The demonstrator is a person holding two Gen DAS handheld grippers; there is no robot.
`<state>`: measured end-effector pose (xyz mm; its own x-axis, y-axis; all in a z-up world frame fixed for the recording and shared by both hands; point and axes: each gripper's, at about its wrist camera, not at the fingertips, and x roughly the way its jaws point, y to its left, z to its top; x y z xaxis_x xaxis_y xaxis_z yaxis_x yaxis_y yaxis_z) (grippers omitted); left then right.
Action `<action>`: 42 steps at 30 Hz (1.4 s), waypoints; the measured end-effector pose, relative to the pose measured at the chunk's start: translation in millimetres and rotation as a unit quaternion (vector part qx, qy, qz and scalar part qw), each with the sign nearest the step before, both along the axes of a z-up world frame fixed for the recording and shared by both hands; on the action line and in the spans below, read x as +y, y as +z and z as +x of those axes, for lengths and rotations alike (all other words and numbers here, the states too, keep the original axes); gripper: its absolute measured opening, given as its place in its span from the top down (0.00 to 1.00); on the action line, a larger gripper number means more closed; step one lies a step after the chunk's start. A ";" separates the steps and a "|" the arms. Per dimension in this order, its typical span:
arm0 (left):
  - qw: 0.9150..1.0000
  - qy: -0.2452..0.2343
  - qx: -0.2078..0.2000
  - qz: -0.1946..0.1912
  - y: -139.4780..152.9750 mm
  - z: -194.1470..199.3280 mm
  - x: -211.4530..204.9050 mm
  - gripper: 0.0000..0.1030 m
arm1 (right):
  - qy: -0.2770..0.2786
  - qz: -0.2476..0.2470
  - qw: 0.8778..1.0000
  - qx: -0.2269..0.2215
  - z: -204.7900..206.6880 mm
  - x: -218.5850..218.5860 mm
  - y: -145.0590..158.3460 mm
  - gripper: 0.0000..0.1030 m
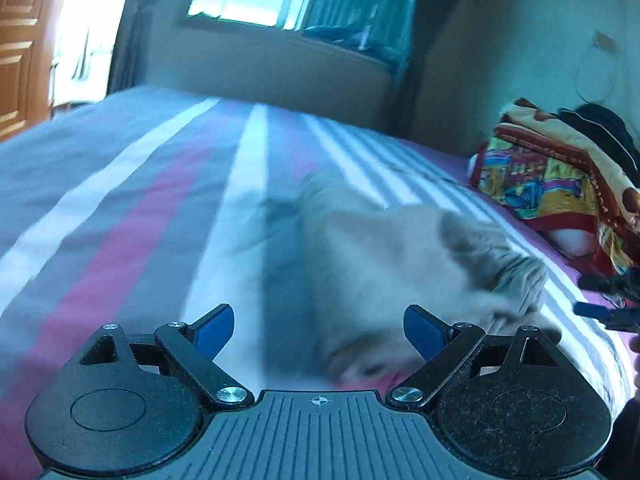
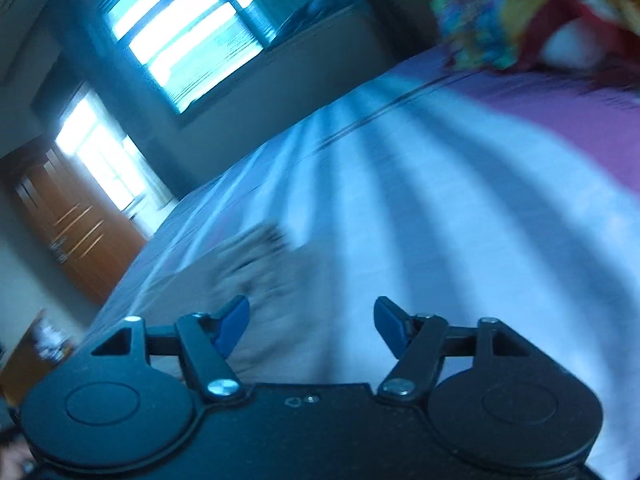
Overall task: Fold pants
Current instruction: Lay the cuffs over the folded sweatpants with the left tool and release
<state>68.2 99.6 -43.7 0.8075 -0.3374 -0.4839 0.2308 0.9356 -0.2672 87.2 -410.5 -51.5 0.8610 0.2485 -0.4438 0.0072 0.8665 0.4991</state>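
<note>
Pants (image 1: 400, 264) lay bunched on the striped bed (image 1: 120, 200), at one o'clock from my left claw (image 1: 319, 330). Left claw and right claw (image 2: 311, 328) gaped empty. Risk: blur suggested haste; I might snag bedsheet.

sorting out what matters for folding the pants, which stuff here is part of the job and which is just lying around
Part of the job:
- beige pants, bunched on the bed
- left gripper, open
- right gripper, open

Lying about:
- colourful patterned blanket
- striped bedsheet
- wooden door
</note>
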 end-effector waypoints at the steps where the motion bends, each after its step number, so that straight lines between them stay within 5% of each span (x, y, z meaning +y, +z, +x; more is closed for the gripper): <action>1: 1.000 -0.007 0.005 0.003 -4.6 -0.6 3.5 0.11 | 0.011 0.007 1.000 0.008 7.3 12.1 -1.6 0.30; 7: 0.996 -0.033 0.011 0.082 -31.2 17.8 -23.4 0.12 | 0.002 0.046 0.996 0.077 44.2 45.2 -11.7 0.29; 13: 1.000 -0.005 0.013 0.007 -33.3 34.4 -8.5 0.18 | -0.021 0.055 0.992 0.113 67.2 58.4 -17.5 0.28; 16: 1.000 -0.001 0.008 0.016 -39.6 31.3 -8.5 0.25 | -0.021 0.031 0.992 0.117 77.4 73.0 -18.0 0.58; 19: 1.000 0.007 0.007 0.003 -40.5 31.1 -3.6 0.29 | -0.008 0.018 0.998 0.058 65.6 84.5 6.1 0.64; 23: 1.000 0.000 0.008 0.016 -43.6 34.1 -10.4 0.29 | 0.012 0.004 1.000 -0.007 30.5 86.5 22.3 0.65; 26: 0.999 -0.007 0.009 0.034 -42.5 33.4 -15.6 0.29 | -0.035 0.038 0.995 0.084 36.7 65.9 -26.6 0.65; 30: 0.998 -0.024 0.026 0.044 -34.4 28.9 -13.1 0.28 | -0.038 0.043 0.996 0.062 25.2 64.2 -35.2 0.62; 32: 0.997 -0.041 0.032 0.053 -28.2 21.8 -6.9 0.28 | -0.036 0.046 0.997 0.057 16.6 61.6 -30.6 0.52; 34: 0.998 -0.047 0.023 0.044 -16.3 13.7 6.1 0.28 | -0.030 0.008 0.998 0.048 8.1 58.0 -19.1 0.43; 37: 0.999 -0.048 -0.011 0.020 9.8 28.1 1.8 0.28 | -0.026 -0.074 0.997 -0.008 -9.1 48.1 12.6 0.67; 42: 0.996 -0.080 -0.026 0.000 45.2 101.9 -62.0 0.28 | 0.015 -0.202 0.978 -0.046 51.6 79.5 44.9 0.70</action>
